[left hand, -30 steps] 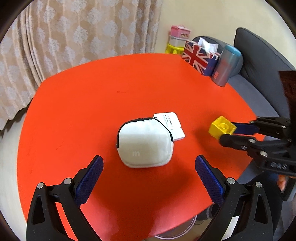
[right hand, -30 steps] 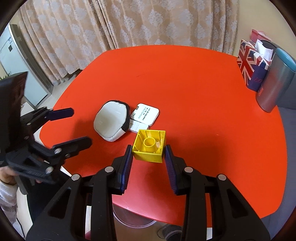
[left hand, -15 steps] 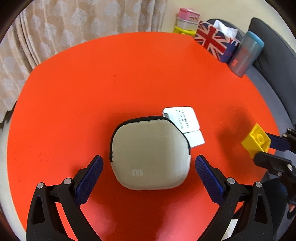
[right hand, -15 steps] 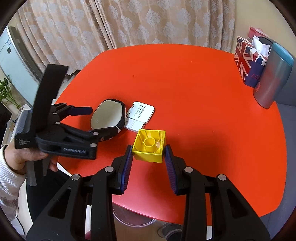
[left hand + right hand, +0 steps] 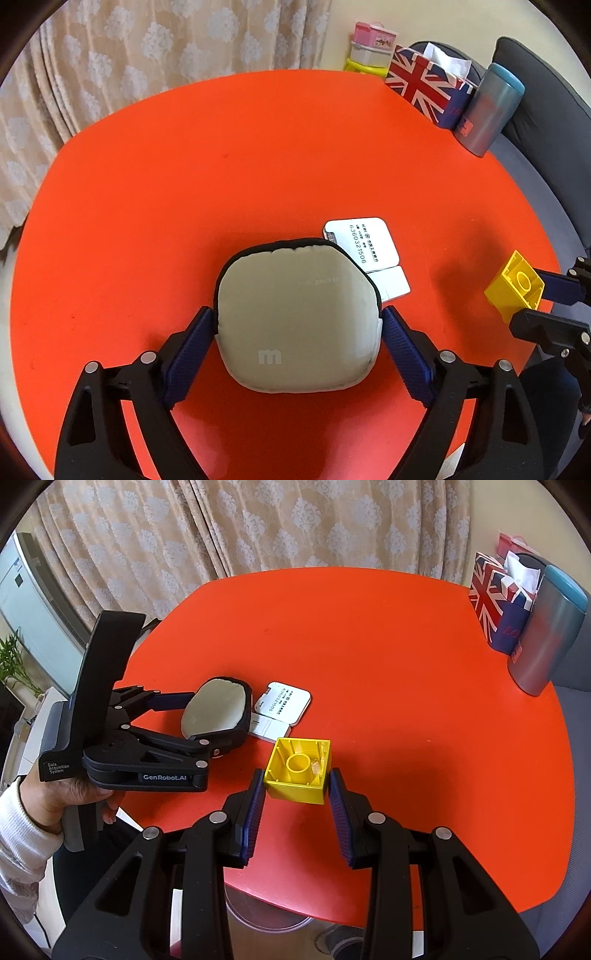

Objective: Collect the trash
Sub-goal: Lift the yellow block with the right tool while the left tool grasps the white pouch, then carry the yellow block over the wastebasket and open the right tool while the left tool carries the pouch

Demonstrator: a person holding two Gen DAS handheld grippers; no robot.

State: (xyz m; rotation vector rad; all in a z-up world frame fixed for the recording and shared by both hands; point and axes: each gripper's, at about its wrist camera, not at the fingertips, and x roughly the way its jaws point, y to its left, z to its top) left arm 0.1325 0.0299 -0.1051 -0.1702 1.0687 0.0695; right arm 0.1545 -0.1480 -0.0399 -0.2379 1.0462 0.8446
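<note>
1. my left gripper [image 5: 298, 326] is closing its jaws around the beige pouch [image 5: 297, 317] lying on the red desk [image 5: 184, 184].
2. my right gripper [image 5: 297, 784] grips the yellow block [image 5: 299, 770] above the desk's near edge.

A grey "m" was printed on the beige pouch [image 5: 299, 325]; "636032506" was read on the white card [image 5: 365, 240]; "GenRobot.AI" and "Data Acquisition System" were marked on the left gripper [image 5: 173, 716].
</note>
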